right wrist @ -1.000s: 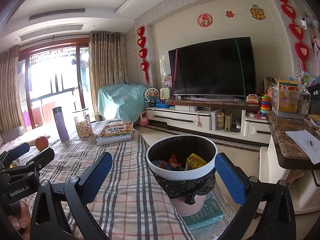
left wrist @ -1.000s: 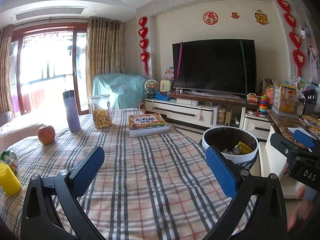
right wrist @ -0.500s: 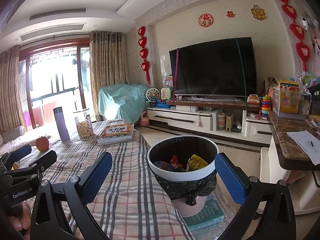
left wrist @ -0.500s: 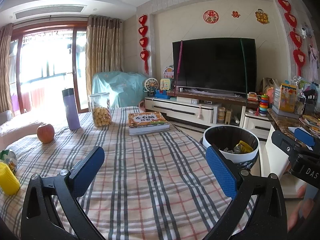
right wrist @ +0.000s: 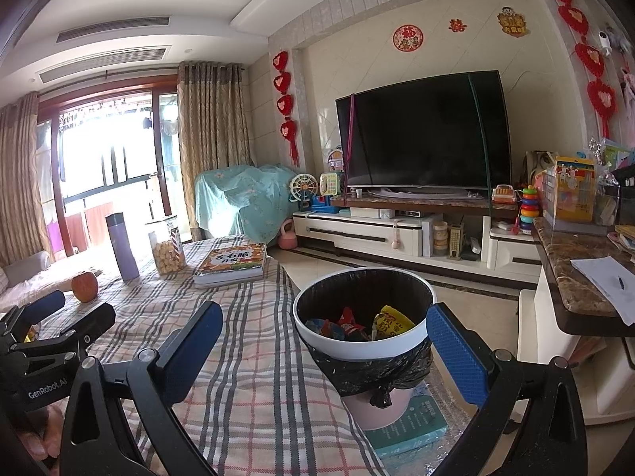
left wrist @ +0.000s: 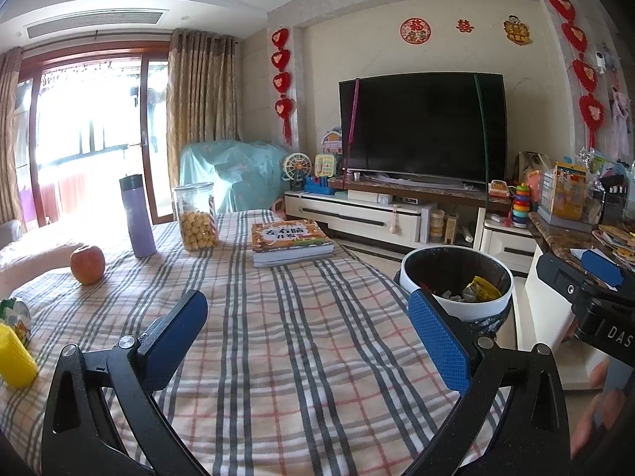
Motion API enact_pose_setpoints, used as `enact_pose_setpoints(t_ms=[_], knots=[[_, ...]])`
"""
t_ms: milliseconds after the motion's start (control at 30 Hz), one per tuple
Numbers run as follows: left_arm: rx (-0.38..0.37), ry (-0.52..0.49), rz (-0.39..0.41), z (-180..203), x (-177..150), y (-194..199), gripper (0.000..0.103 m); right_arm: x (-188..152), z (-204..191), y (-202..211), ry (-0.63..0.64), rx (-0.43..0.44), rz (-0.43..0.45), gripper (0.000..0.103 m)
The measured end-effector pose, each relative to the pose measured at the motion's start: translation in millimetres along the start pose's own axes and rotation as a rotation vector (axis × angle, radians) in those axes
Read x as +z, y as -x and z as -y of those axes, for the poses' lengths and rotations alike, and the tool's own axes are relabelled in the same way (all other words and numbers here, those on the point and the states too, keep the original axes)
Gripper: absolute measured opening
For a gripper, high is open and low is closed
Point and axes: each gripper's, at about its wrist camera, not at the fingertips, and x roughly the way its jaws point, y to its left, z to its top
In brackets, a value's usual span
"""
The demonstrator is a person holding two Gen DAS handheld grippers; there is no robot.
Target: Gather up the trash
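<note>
We hold both grippers empty over the checked table [left wrist: 301, 341], with the bin [right wrist: 363, 351] standing just off its right edge. The left gripper [left wrist: 307, 329] has its blue pads spread wide with only cloth between them; the right gripper [right wrist: 323, 341] is likewise wide apart, its pads framing the bin without touching it.

The trash itself sits in the bin: a yellow wrapper [right wrist: 391, 319] and red and blue packets against the black liner. From the right gripper the bin lies straight ahead and slightly below; from the left it lies ahead and off to the right, past the table's edge. We judge the right hand much the nearer to the bin.

What is left on the table looks more like belongings than litter: an apple [left wrist: 87, 263], a purple flask [left wrist: 137, 216], a snack jar [left wrist: 196, 216] and a book [left wrist: 291, 242] along the far side. The likeliest remaining candidates lie at the near left edge, a yellow cylinder [left wrist: 14, 355] lying on its side, its long axis running roughly toward us, and a printed can [left wrist: 16, 315] just behind it. Those fall to the left hand.

Only the left view shows that yellow piece clearly; the right view alone shows the bin's pink base and the teal box under it.
</note>
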Motion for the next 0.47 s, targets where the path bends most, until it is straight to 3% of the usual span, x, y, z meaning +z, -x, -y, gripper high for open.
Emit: enact_pose_setpoints(t_ms=[467], knots=[[-0.015, 0.014, -0.014, -5.3, -0.4, -2.6, 0.103, -2.2, -2.0, -10.1, -0.009, 0.014, -0.018, 0.103]])
